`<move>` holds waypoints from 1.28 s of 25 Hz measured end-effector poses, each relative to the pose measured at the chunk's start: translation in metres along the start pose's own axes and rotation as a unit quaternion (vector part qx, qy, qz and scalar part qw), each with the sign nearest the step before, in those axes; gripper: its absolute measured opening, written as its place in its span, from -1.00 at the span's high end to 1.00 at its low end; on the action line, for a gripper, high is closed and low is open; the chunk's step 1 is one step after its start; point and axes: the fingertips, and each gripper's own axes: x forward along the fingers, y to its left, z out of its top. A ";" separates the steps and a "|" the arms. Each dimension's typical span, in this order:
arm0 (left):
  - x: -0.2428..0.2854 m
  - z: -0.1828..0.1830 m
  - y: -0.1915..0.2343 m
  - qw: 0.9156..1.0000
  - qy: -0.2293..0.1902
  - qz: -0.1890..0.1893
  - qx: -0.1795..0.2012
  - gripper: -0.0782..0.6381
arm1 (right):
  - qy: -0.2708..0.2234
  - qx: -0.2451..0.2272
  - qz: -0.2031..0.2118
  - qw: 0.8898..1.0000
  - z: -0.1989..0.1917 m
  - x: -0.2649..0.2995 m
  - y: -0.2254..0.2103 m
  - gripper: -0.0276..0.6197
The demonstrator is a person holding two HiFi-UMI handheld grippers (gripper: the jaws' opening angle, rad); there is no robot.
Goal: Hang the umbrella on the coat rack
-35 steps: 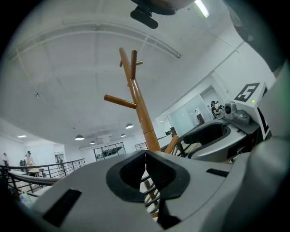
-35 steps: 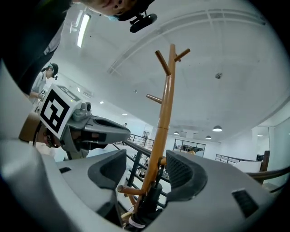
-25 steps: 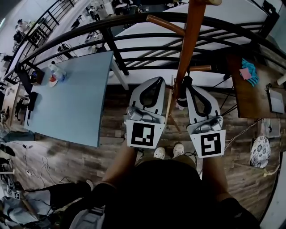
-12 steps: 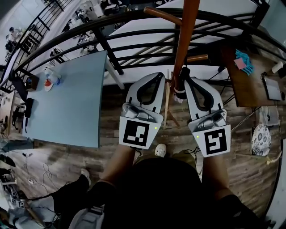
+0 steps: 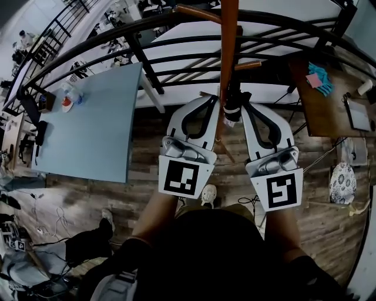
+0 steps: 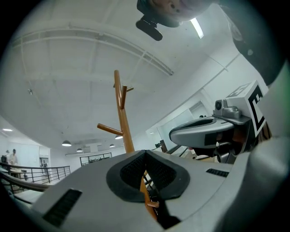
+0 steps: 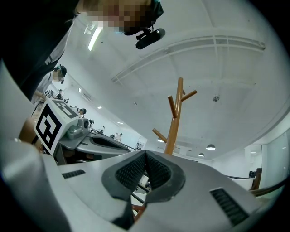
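Observation:
The brown wooden coat rack (image 5: 227, 53) rises straight ahead, its pole passing between my two gripper tips in the head view. A peg (image 5: 197, 12) sticks out to the left near its top. The umbrella (image 5: 232, 107) shows as a dark bundle with a white band, at the tip of my right gripper (image 5: 242, 106). That gripper is shut, apparently on the umbrella. My left gripper (image 5: 210, 100) sits just left of the pole, shut with nothing seen between its pads. The rack (image 6: 121, 113) (image 7: 174, 122) stands close ahead in both gripper views, where both sets of jaws (image 6: 145, 154) (image 7: 146, 154) meet.
A black curved railing (image 5: 176, 53) runs behind the rack. A blue-grey table (image 5: 94, 123) with a bottle (image 5: 70, 94) stands to the left. A wooden desk (image 5: 329, 111) with a teal cloth (image 5: 322, 76) is at right. Cables lie on the plank floor (image 5: 329, 235).
Both grippers have moved up the picture towards the rack, carrying the dark umbrella along. The pole now stands between their tips. Both stayed shut.

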 end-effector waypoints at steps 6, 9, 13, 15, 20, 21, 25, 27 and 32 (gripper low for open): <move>-0.017 0.026 -0.042 1.000 0.001 0.003 0.002 0.75 | -0.011 0.012 0.000 1.000 0.017 -0.043 -0.004 0.82; -0.028 0.037 -0.066 1.000 0.005 0.010 0.009 0.75 | -0.019 0.014 0.006 1.000 0.023 -0.070 -0.004 0.82; -0.046 0.052 -0.095 1.000 0.007 0.018 0.019 0.75 | -0.023 0.026 0.001 0.999 0.031 -0.108 -0.006 0.82; -0.055 0.057 -0.110 1.000 0.010 0.022 0.020 0.75 | -0.026 0.030 0.003 0.999 0.036 -0.127 -0.003 0.82; -0.071 0.069 -0.139 0.999 0.020 0.032 0.026 0.75 | -0.025 0.042 0.007 0.999 0.041 -0.164 -0.002 0.82; -0.074 0.072 -0.145 0.999 0.020 0.032 0.027 0.75 | -0.028 0.044 0.007 0.999 0.043 -0.169 -0.002 0.82; -0.084 0.079 -0.157 0.998 0.025 0.037 0.037 0.75 | -0.037 0.043 0.014 0.998 0.050 -0.181 0.003 0.82; -0.087 0.082 -0.159 0.998 0.027 0.041 0.036 0.75 | -0.039 0.039 0.016 0.998 0.051 -0.183 0.005 0.82; -0.091 0.086 -0.163 0.998 0.021 0.047 0.041 0.75 | -0.041 0.035 0.017 0.998 0.054 -0.186 0.004 0.82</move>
